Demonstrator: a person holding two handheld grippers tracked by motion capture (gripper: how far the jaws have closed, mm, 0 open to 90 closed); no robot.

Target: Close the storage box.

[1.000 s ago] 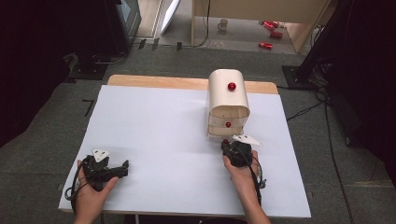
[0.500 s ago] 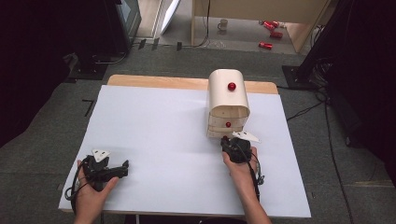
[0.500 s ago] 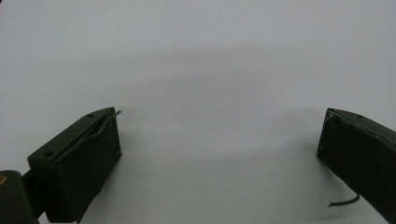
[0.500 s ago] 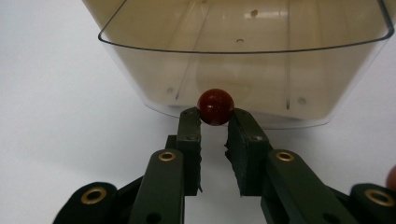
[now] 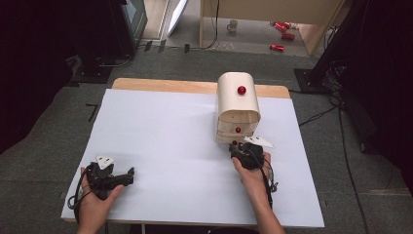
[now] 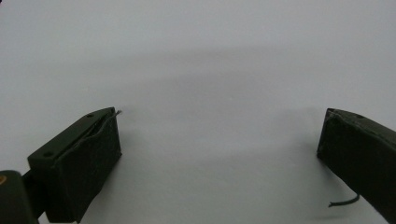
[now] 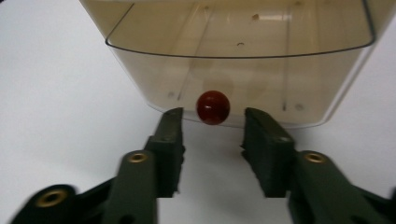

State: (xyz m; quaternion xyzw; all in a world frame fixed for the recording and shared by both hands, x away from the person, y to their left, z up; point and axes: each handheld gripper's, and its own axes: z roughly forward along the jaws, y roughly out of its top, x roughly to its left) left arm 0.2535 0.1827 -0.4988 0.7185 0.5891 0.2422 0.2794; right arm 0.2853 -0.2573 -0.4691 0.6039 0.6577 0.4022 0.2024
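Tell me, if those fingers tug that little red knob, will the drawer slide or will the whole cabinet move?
The small cabinet looks like thin plastic, so probably light; it may skid on the smooth white table. The red knob is round and glossy, so the right gripper could slip off. Its see-through drawer looks empty, likely sliding easily.

A matt white sheet [image 5: 165,146], smooth and unmarked, covered the table, with a strip of pale bare wood [image 5: 160,86] showing along its far edge. On the sheet stood a small drawer cabinet [image 5: 237,105] of glossy cream plastic, its lowest drawer [image 7: 243,60] translucent and tinted amber, each front carrying a shiny, dark red knob [image 7: 213,107] that looked like polished plastic. Just in front of that cabinet, the right gripper [image 7: 212,140] showed matt black plastic jaws with brass-coloured rivets; the left gripper [image 6: 219,154], well to the cabinet's left, bore dull, rubbery-looking black pads. Beyond the table lay rough grey carpet [image 5: 341,161].
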